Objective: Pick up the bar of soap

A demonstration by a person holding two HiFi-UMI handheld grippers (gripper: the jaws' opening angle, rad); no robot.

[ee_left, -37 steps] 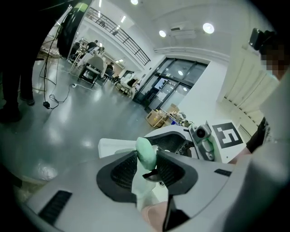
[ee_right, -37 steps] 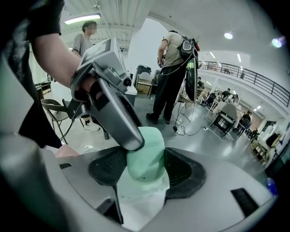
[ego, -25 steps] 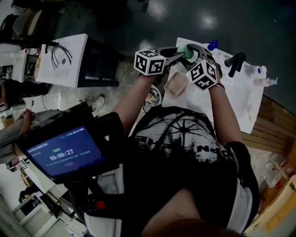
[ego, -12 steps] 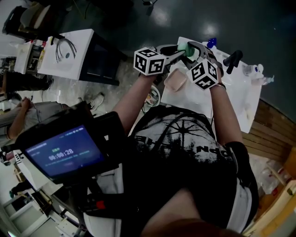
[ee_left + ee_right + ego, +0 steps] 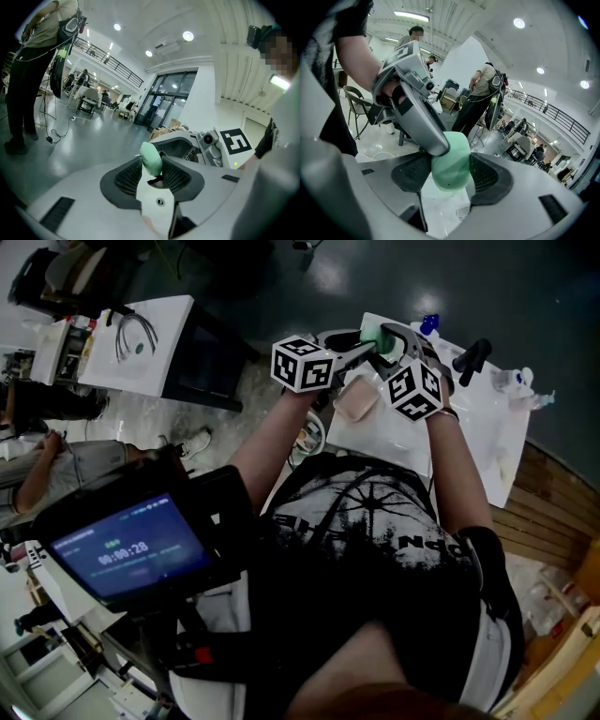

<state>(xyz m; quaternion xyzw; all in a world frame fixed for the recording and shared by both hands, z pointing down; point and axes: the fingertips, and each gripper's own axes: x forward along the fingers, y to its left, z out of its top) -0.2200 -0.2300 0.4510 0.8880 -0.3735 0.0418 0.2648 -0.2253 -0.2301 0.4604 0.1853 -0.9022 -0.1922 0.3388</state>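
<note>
Well left of the pink dish [image 5: 357,401], a white bench [image 5: 141,357] carries coiled cables. Nearer the dish, we see the left gripper [image 5: 367,347] reaching in from its upper left, pads pinching the green bar of soap [image 5: 380,337], which shows as a narrow sliver between them in the left gripper view. The bar hangs in the air just beyond the dish, clear of the white table [image 5: 487,437] the dish lies on. From the dish's right side the right gripper [image 5: 395,343] clamps the same bar, which fills the gap between its pads. Farther right of the dish, a blue cap [image 5: 429,329] and a black handle [image 5: 474,364] stand over the table.
</note>
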